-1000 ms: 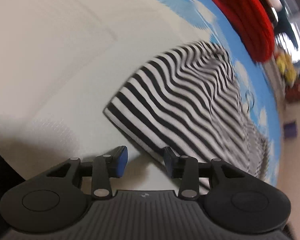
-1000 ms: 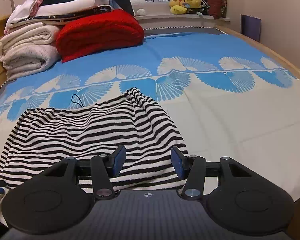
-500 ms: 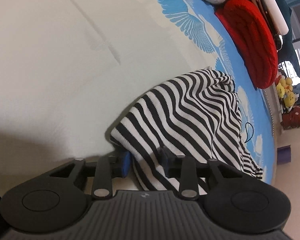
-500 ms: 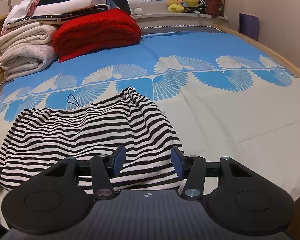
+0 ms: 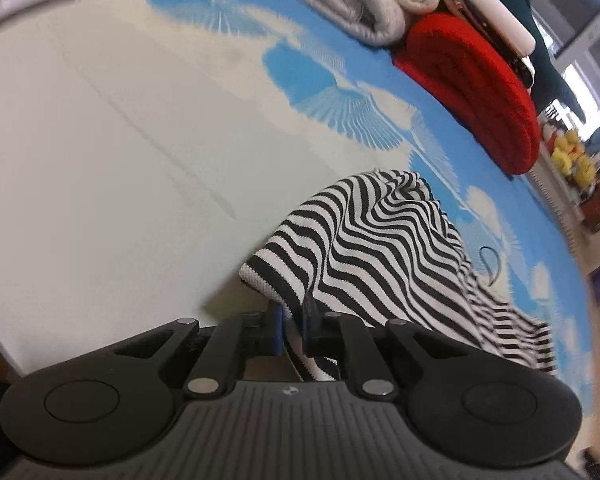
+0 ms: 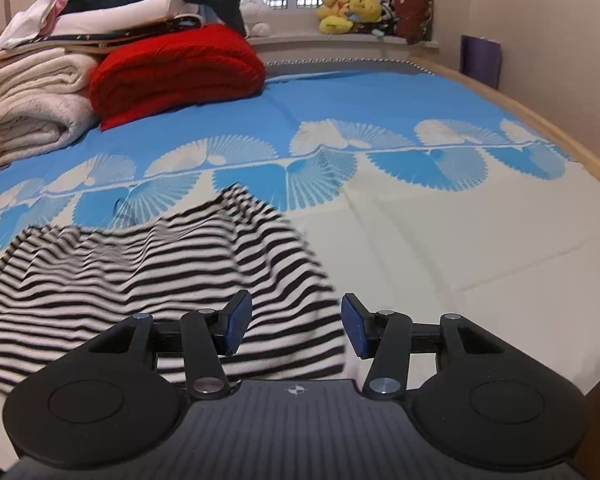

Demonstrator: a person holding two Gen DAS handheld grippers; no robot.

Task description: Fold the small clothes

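Observation:
A black-and-white striped garment lies on the bed, near its front edge. In the left wrist view the garment has one corner lifted off the sheet. My left gripper is shut on that corner's hem, with cloth pinched between the blue pads. My right gripper is open, its blue pads hovering just over the garment's near right edge without gripping it. A thin black cord loop lies on the sheet beside the garment.
A folded red blanket and a stack of white towels sit at the back left of the bed. Plush toys line the windowsill. The wooden bed rail runs along the right. The blue-and-cream sheet stretches to the right.
My left gripper closed from open onto the garment's corner and has lifted it, pulling the cloth. The garment shifts and blurs in the right wrist view. The right gripper stayed open.

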